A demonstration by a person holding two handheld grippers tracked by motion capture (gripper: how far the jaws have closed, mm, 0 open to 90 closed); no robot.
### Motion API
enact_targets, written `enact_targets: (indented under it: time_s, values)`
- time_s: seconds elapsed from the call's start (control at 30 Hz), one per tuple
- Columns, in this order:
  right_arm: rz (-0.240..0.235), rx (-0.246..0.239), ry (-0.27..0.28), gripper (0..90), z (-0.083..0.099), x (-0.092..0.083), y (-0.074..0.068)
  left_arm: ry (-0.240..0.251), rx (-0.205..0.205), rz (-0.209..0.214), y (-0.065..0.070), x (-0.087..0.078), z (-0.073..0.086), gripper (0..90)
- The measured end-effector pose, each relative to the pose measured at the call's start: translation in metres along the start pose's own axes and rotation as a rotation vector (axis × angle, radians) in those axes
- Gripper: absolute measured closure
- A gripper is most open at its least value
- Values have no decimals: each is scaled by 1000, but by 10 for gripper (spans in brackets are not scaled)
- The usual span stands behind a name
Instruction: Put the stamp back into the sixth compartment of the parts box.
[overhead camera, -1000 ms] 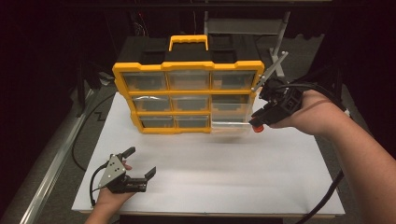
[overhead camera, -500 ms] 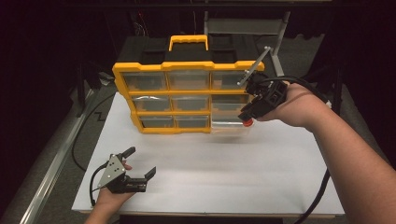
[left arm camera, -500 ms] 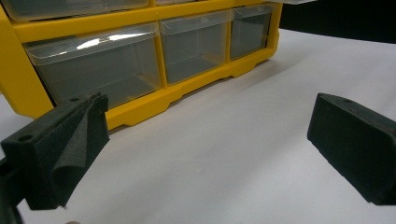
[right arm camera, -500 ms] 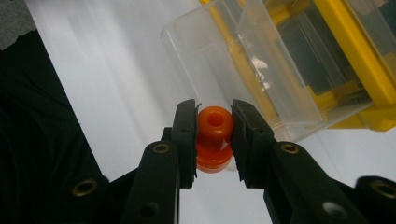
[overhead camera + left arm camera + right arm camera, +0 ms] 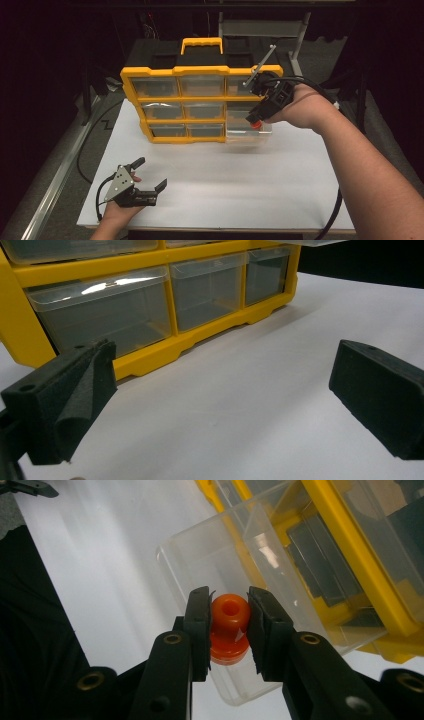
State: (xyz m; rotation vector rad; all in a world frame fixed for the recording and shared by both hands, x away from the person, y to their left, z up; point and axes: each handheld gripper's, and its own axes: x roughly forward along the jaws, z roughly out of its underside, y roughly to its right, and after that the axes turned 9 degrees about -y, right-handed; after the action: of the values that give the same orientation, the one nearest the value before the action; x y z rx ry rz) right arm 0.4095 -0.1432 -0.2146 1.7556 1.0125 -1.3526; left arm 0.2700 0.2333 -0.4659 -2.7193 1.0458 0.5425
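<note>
Two sets of tongs are at work on my white counter (image 5: 240, 175), which carries everything. Biggest on it is the yellow organiser case (image 5: 200, 107), standing upright toward the far side with its clear compartments facing me and a yellow handle (image 5: 202, 45) on top. At its lower right corner, one clear plastic bin (image 5: 235, 565) is pulled out of the frame and juts forward over the counter, open side up.

My right tongs (image 5: 229, 625) sit just above that bin, pointing down toward it. Their pads are clamped on a small orange plastic piece (image 5: 229, 627), a stubby spool-like part with a hole in its top, squeezed from both sides. In the high view it shows as an orange dot (image 5: 255, 125) at the tip of the tongs, over the near edge of the bin.

My left tongs (image 5: 150, 177) rest low at the near left of the counter, well apart from the case. They are spread wide with nothing between them, looking toward the bottom row of compartments.
</note>
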Motion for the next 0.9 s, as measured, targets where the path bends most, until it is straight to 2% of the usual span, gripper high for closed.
enact_targets:
  time_s: [0.33, 0.63, 0.9]
  values:
    - [14, 17, 8, 731, -8, 6, 10, 5, -3, 0, 0, 0, 0, 5]
    - [21, 17, 0, 730, -10, 13, 11, 5, -3, 3, 0, 0, 0, 5]
    - [19, 8, -2, 729, -8, 29, 12, 0, 2, 4, 0, 0, 0, 5]
